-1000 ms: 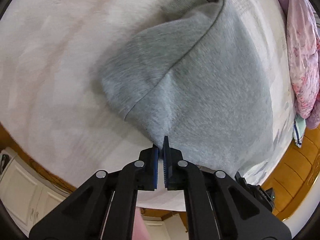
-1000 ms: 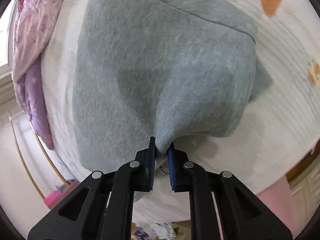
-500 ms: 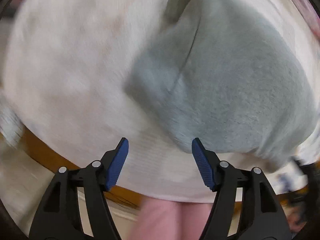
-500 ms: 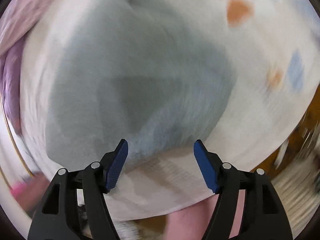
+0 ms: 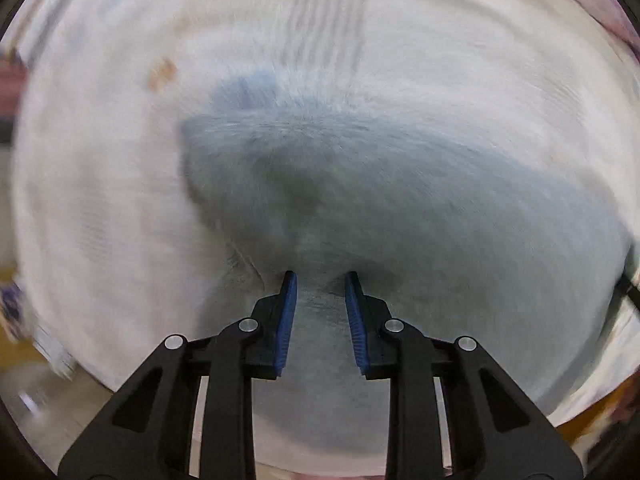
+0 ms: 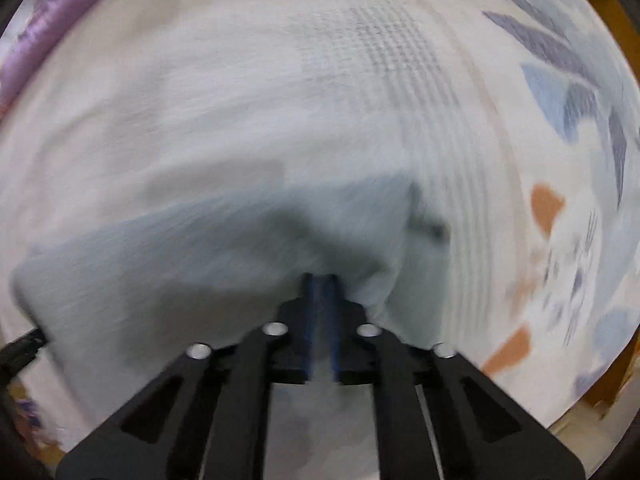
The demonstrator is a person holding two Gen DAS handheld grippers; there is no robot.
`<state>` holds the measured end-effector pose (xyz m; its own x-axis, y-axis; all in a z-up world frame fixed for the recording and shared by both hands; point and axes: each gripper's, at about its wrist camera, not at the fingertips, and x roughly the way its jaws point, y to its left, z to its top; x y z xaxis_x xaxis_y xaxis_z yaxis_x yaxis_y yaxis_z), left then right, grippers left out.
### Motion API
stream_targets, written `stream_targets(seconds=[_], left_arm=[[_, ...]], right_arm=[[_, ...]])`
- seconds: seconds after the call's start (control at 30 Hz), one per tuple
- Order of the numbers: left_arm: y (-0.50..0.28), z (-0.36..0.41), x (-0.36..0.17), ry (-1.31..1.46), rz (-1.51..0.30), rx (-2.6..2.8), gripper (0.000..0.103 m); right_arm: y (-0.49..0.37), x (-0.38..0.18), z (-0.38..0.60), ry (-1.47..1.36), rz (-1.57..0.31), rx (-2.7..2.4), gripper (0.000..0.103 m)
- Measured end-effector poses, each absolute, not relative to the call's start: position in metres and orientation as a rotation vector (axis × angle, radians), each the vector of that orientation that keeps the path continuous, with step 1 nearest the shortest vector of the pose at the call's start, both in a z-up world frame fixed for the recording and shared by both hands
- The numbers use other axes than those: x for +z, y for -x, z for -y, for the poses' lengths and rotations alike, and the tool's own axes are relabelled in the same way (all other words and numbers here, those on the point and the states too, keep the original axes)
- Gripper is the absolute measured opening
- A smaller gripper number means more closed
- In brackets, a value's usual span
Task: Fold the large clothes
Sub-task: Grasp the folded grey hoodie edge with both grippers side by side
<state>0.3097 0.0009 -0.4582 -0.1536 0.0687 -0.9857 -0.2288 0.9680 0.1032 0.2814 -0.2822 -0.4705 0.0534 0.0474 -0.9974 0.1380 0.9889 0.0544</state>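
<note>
A grey fleece garment [image 5: 400, 208] lies folded on a pale patterned bedsheet [image 5: 100, 184]; both views are motion-blurred. In the left wrist view my left gripper [image 5: 318, 280] has its blue pads a small way apart, with the garment's near edge between them. In the right wrist view the same garment [image 6: 180, 264] fills the lower left, and my right gripper [image 6: 320, 280] has its pads nearly together on a bunch of the grey cloth at its near edge.
A purple-pink quilt [image 6: 52, 20] lies along the far left of the bed. The sheet [image 6: 552, 168] has blue and orange leaf shapes on the right. A wooden bed frame [image 6: 616, 4] shows at the far right edge.
Both grippers were shut on the garment a second ago, opened wide half a second ago, and have now closed in again on its near edge. Both cameras swung to a lower view.
</note>
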Motion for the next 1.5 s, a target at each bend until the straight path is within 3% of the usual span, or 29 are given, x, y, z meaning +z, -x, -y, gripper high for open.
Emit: stream_targets(seconds=[0.13,0.27,0.4,0.67,0.77,0.9,1.0,1.03,1.1,1.17,1.27,1.37,1.47,1.5], left_arm=[[-0.323,-0.001,-0.455,0.078,-1.738,0.221,0.026],[-0.325,0.012,-0.419,0.063,-1.716,0.132,0.026],[-0.338,0.034,-0.393,0.126,-1.664,-0.038,0.025],[-0.367,0.077,-0.463,0.055,-1.618,-0.055,0.025],[-0.364,0.071,-0.456,0.073,-1.641,-0.075,0.025],[-0.328,0.061,-0.447,0.108,-1.735,-0.089,0.025],[-0.271,0.047,-0.488,0.194,-1.864,-0.024,0.024],[-0.256,0.046,-0.487,0.192,-1.786,-0.034,0.024],[-0.238,0.056,-0.478,0.056,-1.719,-0.096,0.024],[-0.238,0.051,-0.469,0.066,-1.737,-0.084,0.021],[-0.265,0.025,-0.432,0.111,-1.63,-0.065,0.019],[-0.308,-0.002,-0.41,0.096,-1.488,-0.022,0.019],[-0.354,-0.02,-0.44,0.041,-1.461,0.044,0.022],[-0.369,-0.025,-0.462,0.045,-1.508,0.03,0.022]], right_arm=[[-0.296,-0.471,0.304,-0.327,-1.579,-0.118,0.0],[-0.289,-0.42,0.281,-0.238,-1.535,-0.056,0.004],[-0.283,-0.392,0.234,-0.331,-1.535,0.194,0.005],[-0.316,-0.491,0.19,-0.43,-1.682,0.191,0.001],[-0.32,-0.49,0.205,-0.552,-1.725,0.173,0.001],[-0.282,-0.455,0.198,-0.362,-1.744,0.22,0.004],[-0.226,-0.48,0.195,-0.247,-1.848,0.178,0.004],[-0.21,-0.492,0.198,-0.269,-1.879,0.169,0.004],[-0.187,-0.494,0.214,-0.354,-1.76,0.203,0.002],[-0.186,-0.484,0.228,-0.391,-1.768,0.183,0.002],[-0.204,-0.457,0.245,-0.442,-1.731,0.162,0.009],[-0.248,-0.419,0.259,-0.293,-1.543,0.162,0.009],[-0.3,-0.426,0.263,-0.243,-1.444,0.189,0.008],[-0.319,-0.449,0.259,-0.228,-1.489,0.199,0.002]])
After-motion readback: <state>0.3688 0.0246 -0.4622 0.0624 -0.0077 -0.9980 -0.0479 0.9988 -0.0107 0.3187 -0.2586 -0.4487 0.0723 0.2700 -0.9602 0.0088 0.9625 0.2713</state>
